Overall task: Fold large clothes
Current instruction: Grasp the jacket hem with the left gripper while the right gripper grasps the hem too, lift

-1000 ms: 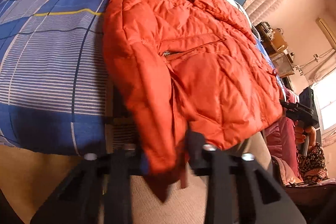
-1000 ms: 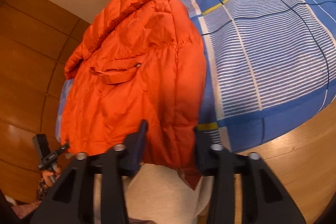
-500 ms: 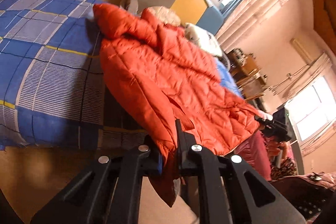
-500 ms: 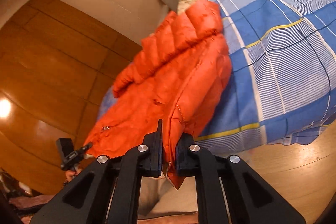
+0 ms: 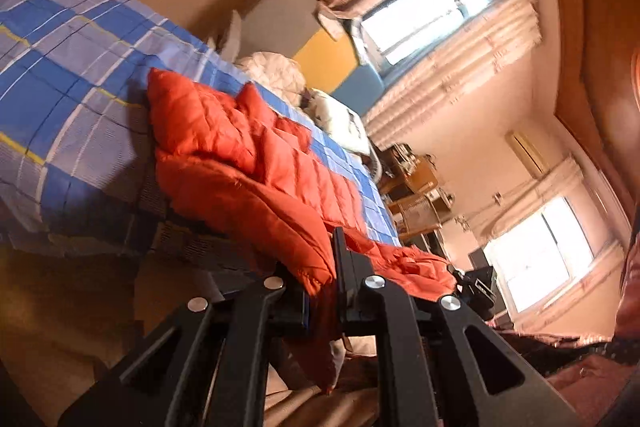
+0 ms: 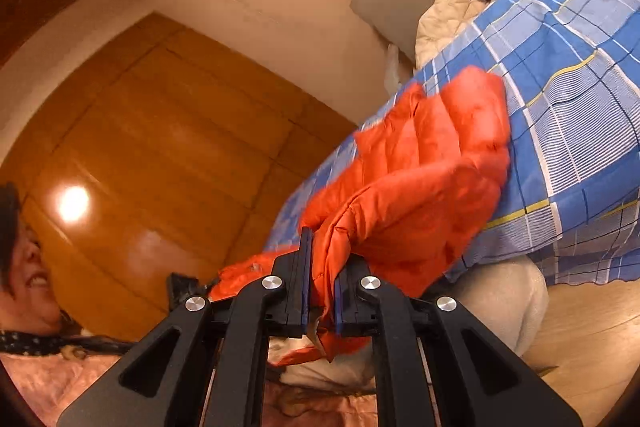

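One orange jacket (image 5: 248,163) on one blue plaid bed (image 5: 60,75), long axis running upper left to lower right, left gripper (image 5: 324,291) and right gripper (image 6: 320,291) each clamped tight on its hem.

At lower centre, the left gripper (image 5: 326,279) has its jaws clamped on a hem of the orange puffer jacket (image 5: 248,163), which stretches toward mid-frame over the blue plaid bed (image 5: 68,75). Bright windows (image 5: 432,15) fill the upper right.
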Demonstrator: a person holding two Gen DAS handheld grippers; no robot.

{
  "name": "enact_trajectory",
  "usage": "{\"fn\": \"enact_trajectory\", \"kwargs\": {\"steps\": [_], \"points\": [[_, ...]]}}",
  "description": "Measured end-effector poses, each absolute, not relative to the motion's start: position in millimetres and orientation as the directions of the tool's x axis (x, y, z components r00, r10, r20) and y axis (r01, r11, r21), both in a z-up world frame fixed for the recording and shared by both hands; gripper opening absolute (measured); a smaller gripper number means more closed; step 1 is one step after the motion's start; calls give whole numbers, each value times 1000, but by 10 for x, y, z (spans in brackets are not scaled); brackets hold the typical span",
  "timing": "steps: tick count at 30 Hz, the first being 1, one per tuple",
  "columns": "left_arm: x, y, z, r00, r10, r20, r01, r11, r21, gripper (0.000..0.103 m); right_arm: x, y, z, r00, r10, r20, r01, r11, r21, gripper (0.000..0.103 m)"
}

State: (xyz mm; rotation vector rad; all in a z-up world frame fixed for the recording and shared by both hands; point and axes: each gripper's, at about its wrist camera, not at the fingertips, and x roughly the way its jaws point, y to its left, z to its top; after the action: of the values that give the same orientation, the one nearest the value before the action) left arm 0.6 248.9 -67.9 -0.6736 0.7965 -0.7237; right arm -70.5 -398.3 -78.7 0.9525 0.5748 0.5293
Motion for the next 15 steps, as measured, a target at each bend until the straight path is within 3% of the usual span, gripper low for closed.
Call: {"fn": "enact_trajectory", "kwargs": {"steps": [15], "points": [[1049, 2262, -772, 505, -759, -410, 259, 587, -767, 10, 570, -4215, -1001, 767, 600, -227, -53, 412, 910, 8]]}}
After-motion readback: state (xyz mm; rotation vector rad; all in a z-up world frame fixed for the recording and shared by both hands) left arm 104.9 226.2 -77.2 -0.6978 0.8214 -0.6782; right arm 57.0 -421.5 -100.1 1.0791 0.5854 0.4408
